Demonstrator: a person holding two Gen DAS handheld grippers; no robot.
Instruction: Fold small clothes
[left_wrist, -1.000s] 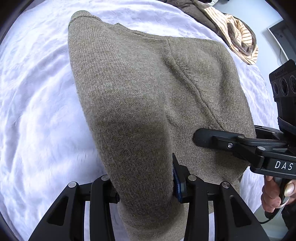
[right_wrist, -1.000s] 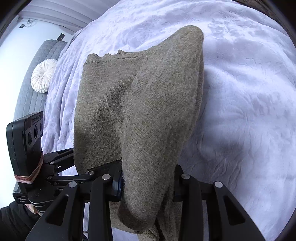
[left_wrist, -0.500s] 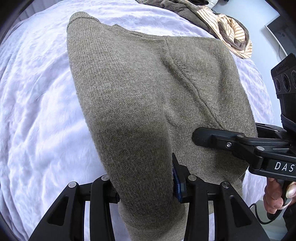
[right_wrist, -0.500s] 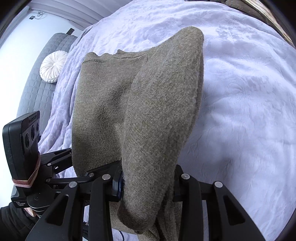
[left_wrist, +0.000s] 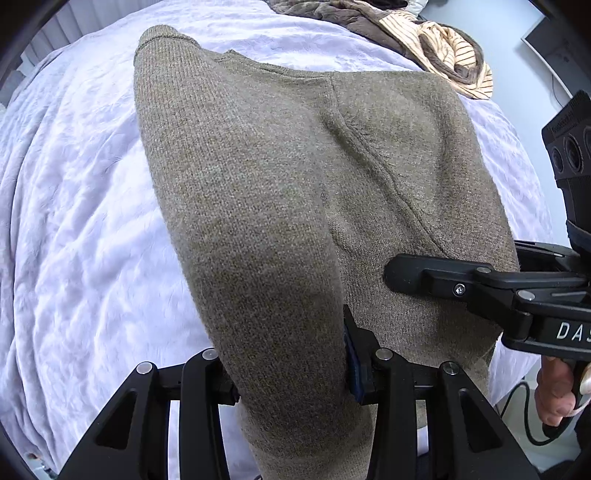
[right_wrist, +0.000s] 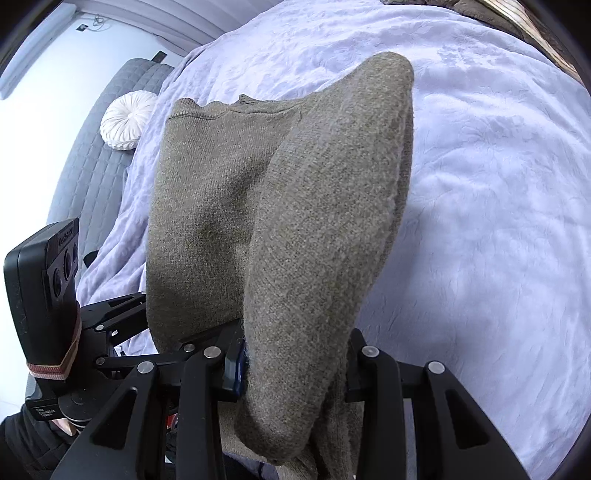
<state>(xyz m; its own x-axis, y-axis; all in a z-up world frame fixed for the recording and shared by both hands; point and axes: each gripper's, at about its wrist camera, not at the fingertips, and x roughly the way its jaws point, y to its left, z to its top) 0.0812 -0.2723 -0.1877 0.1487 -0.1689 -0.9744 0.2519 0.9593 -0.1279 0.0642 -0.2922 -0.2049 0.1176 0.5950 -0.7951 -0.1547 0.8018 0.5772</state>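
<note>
An olive-brown knitted sweater (left_wrist: 288, 177) is stretched over the white bedspread (left_wrist: 74, 221), its far end resting on the bed and its near end lifted. My left gripper (left_wrist: 291, 373) is shut on the sweater's left near corner, the thick fold filling the gap between its fingers. My right gripper (right_wrist: 295, 373) is shut on the sweater (right_wrist: 314, 229) at the right near corner. The right gripper's black fingers (left_wrist: 443, 277) show at the right of the left wrist view, and the left gripper's body (right_wrist: 48, 280) at the left of the right wrist view.
A heap of brown and striped clothes (left_wrist: 424, 40) lies at the far right of the bed. A grey quilted headboard (right_wrist: 92, 166) with a round white cushion (right_wrist: 125, 120) stands at the bed's far left. A person's hand (left_wrist: 557, 387) holds the right gripper's handle.
Both grippers have risen and drawn back with the sweater's near edge. More of the bed and the clothes heap shows beyond the sweater's far end.
</note>
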